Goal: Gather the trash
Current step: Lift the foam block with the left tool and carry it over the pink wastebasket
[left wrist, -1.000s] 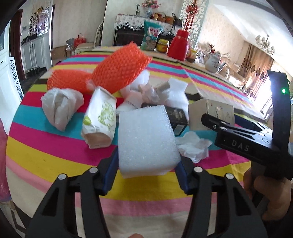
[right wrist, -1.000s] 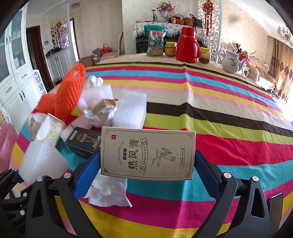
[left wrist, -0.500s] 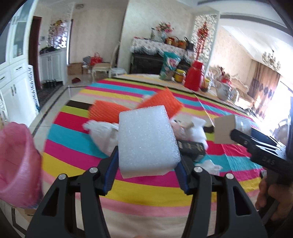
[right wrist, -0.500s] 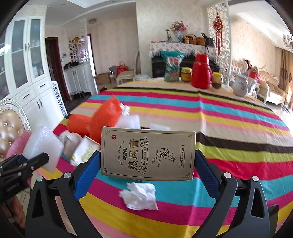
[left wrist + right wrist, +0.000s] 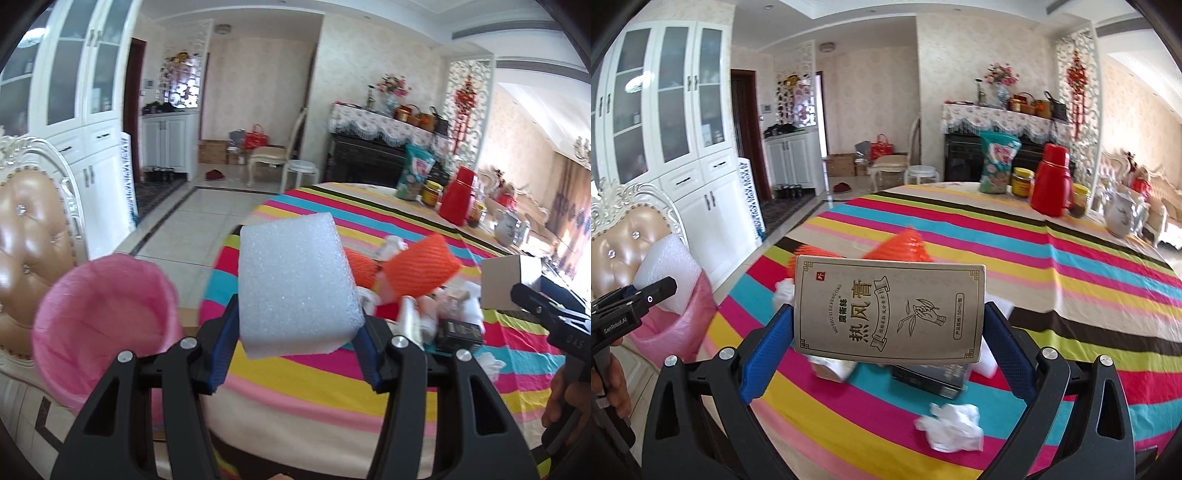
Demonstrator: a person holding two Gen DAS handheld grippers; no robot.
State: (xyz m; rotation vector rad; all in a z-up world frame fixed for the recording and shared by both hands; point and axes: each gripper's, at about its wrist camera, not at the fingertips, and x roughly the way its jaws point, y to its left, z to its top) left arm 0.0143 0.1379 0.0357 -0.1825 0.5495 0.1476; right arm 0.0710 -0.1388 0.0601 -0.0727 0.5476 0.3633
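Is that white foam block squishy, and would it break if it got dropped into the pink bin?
The white foam block looks light and a bit squishy: the left gripper pinches it without crushing. Dropped into the pink bin, it probably wouldn't break.

Rough white foam block (image 5: 295,284), matt cardboard box (image 5: 890,308), pink plastic bin liner (image 5: 99,317).

Left tool (image 5: 295,338) grips foam block (image 5: 295,284) beside pink bin (image 5: 99,317).

Bright daylight from the right, blown-out glare there, fisheye-bent edges, slight motion blur.
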